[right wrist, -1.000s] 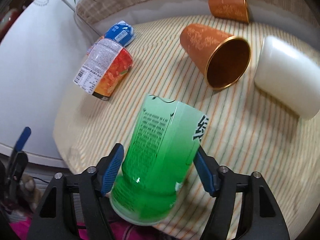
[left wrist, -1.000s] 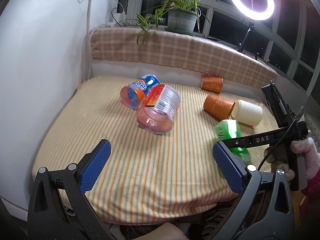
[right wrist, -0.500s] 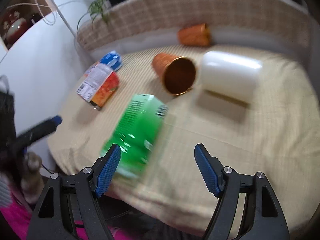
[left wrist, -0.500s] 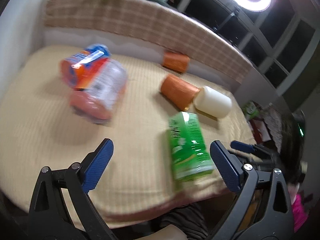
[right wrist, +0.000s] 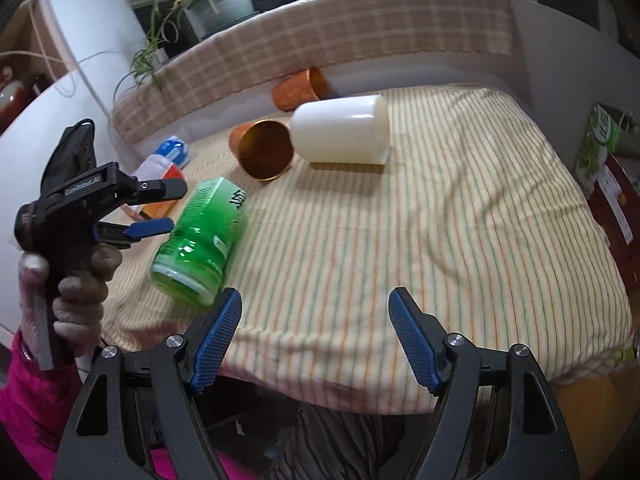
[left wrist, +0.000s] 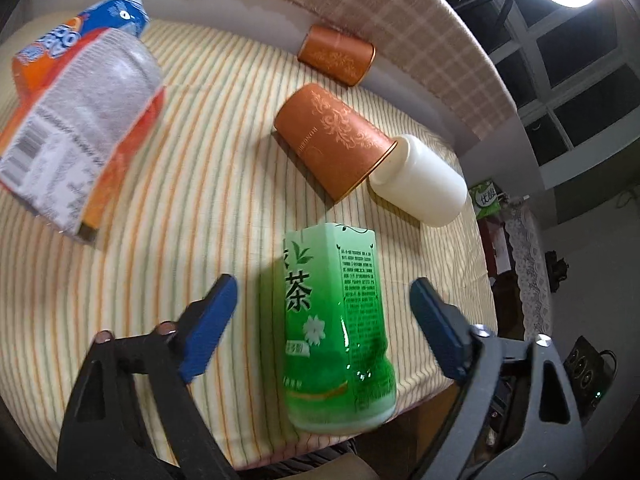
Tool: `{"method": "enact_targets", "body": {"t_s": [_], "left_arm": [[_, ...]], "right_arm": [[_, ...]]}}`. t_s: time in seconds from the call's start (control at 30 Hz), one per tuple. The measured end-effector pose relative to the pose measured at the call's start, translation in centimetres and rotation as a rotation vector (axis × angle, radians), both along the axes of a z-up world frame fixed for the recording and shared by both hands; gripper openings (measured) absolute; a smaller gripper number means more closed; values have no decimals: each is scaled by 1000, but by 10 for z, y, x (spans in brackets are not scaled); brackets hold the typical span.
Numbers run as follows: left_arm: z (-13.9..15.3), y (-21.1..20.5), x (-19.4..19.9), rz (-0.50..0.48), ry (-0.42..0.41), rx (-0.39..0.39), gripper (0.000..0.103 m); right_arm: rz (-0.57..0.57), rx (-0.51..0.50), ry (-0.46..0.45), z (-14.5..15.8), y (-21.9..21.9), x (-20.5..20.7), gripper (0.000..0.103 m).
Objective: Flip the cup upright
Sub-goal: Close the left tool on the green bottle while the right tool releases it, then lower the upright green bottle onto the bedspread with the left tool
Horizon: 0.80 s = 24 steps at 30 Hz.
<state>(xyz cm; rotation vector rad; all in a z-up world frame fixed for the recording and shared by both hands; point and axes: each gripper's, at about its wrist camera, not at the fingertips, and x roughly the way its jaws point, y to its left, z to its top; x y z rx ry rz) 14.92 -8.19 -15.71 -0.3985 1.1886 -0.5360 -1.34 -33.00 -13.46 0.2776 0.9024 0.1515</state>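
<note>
A green tea-label cup [left wrist: 336, 320] lies on its side near the front edge of the striped table; it also shows in the right wrist view [right wrist: 200, 240]. My left gripper [left wrist: 324, 320] is open with the green cup between its blue fingers, not touching. It shows from outside in the right wrist view [right wrist: 156, 208], just left of the cup. My right gripper [right wrist: 316, 336] is open and empty, pulled back over the front edge. An orange cup [left wrist: 336, 140] and a white cup [left wrist: 420, 184] lie on their sides behind.
A second orange cup [left wrist: 340, 56] lies at the back by the checked backrest [left wrist: 360, 8]. Two orange and blue labelled cups [left wrist: 76, 120] lie at the left. The table drops off at the front and right edges. A potted plant [right wrist: 216, 0] stands behind.
My right gripper let go of the green cup and drew back; the cup now lies on the table. My left gripper swung right and closed in around it.
</note>
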Motion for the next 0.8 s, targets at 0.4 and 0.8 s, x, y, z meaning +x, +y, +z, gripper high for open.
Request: {"method": "enact_targets", "body": {"t_s": [0.4,0.8], "left_arm": [[-15,-19,13,-40,41,21,72],[-7,-18,3,-52,-13,44,58]], "right_arm": [[-12,-9,1,-7,-2,1,76],[-67,-4,-19,-2,-9,0,76]]}}
